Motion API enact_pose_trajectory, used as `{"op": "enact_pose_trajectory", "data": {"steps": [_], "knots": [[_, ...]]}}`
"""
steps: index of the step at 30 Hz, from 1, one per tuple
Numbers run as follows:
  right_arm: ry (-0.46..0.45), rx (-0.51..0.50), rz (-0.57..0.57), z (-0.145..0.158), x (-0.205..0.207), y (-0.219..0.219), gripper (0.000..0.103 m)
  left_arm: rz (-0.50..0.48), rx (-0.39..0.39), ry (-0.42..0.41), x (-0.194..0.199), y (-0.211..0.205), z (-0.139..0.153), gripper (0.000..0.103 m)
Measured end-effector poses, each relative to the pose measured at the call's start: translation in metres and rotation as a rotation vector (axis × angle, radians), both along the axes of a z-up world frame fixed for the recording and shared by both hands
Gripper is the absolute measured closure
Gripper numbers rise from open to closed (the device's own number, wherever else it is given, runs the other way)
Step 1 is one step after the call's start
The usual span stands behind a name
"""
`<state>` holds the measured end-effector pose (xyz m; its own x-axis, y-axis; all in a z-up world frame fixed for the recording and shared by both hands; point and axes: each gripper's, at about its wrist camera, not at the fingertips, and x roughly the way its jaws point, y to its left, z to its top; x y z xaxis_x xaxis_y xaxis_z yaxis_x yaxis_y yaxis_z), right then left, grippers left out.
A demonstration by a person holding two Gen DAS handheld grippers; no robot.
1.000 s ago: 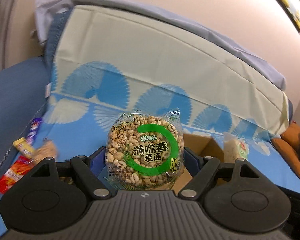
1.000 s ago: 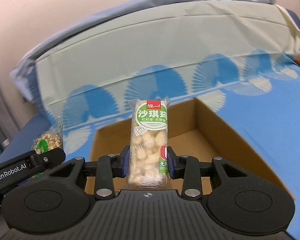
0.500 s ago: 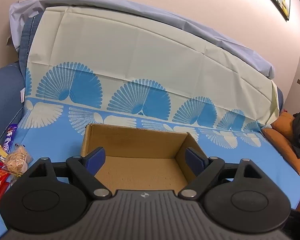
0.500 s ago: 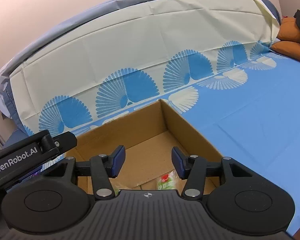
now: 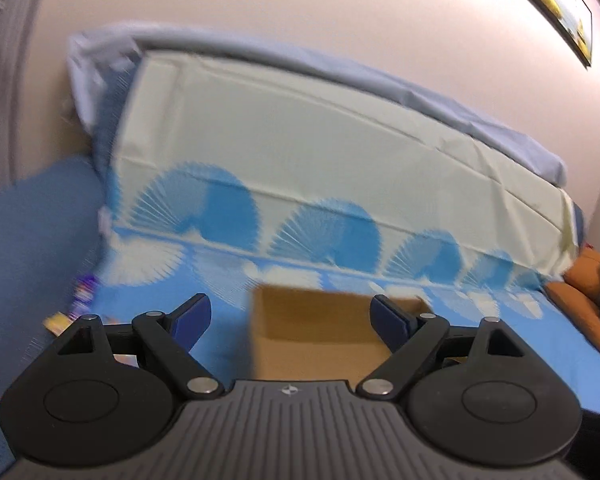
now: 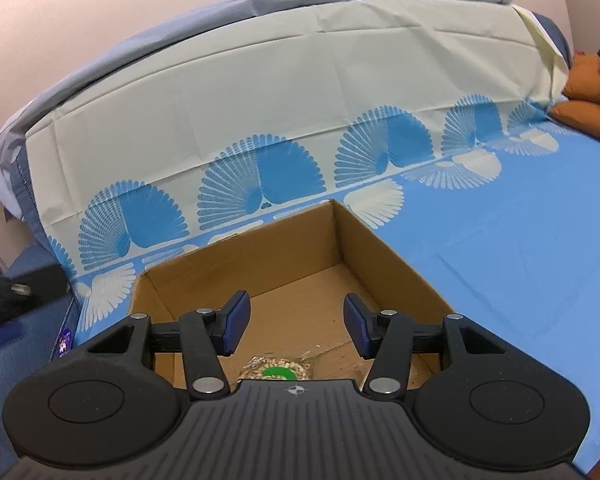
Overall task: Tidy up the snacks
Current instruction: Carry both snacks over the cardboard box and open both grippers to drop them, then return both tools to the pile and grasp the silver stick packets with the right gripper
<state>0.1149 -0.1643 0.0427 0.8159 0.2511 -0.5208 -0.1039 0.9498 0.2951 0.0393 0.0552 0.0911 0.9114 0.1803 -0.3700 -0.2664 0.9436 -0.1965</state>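
An open cardboard box (image 6: 384, 246) stands on the blue patterned bed cover. In the right wrist view my right gripper (image 6: 296, 326) is open and empty above the box's near part. A puffed-grain snack pack with a green ring (image 6: 278, 369) lies on the box floor just below it. In the blurred left wrist view my left gripper (image 5: 290, 322) is open and empty, and the box (image 5: 312, 332) sits ahead between its fingers. Loose snack packs (image 5: 82, 300) lie at the left on the cover.
A cream and blue cover (image 6: 280, 92) hangs over the raised back behind the box. An orange cushion (image 6: 584, 112) and dark clothing lie at the far right. A dark blue seat surface (image 5: 24, 240) lies to the left.
Both grippers let go of their snacks and opened; the puffed-grain pack now lies in the box. The left gripper has swung left and back, with motion blur.
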Motion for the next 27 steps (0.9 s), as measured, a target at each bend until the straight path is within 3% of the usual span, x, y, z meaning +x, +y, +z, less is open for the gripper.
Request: {"op": "enact_pose_trajectory", "data": {"steps": [4,7,9,11,12,16,17,19,23,27], "knots": [[-0.023,-0.026,0.028,0.0,-0.006,0.016,0.049,0.087,0.031,-0.021,-0.042,0.048,0.001,0.014],[-0.054,-0.045,0.069,0.002,-0.015,0.036,0.049,0.124,0.015,0.005,-0.074,0.088,-0.01,0.026],[-0.091,-0.058,0.104,0.005,-0.025,0.052,0.049,0.13,-0.002,0.041,-0.091,0.112,-0.022,0.057],[-0.139,-0.067,0.152,0.008,-0.037,0.071,0.049,0.139,0.012,0.077,-0.107,0.13,-0.04,0.08],[-0.169,-0.073,0.187,0.01,-0.044,0.083,0.05,0.146,0.033,0.087,-0.113,0.135,-0.049,0.084],[-0.28,-0.087,0.374,0.01,-0.077,0.132,0.068,0.174,0.07,0.131,-0.141,0.147,-0.097,0.084],[-0.299,-0.097,0.422,0.008,-0.085,0.143,0.07,0.18,0.065,0.13,-0.149,0.145,-0.11,0.096],[-0.316,-0.119,0.518,0.0,-0.1,0.168,0.07,0.167,0.092,0.101,-0.154,0.141,-0.111,0.096],[-0.269,-0.176,0.625,-0.024,-0.112,0.21,0.07,0.173,0.092,0.111,-0.151,0.144,-0.113,0.096],[-0.174,-0.233,0.631,-0.047,-0.103,0.236,0.07,0.154,0.094,0.099,-0.149,0.144,-0.113,0.096]]}}
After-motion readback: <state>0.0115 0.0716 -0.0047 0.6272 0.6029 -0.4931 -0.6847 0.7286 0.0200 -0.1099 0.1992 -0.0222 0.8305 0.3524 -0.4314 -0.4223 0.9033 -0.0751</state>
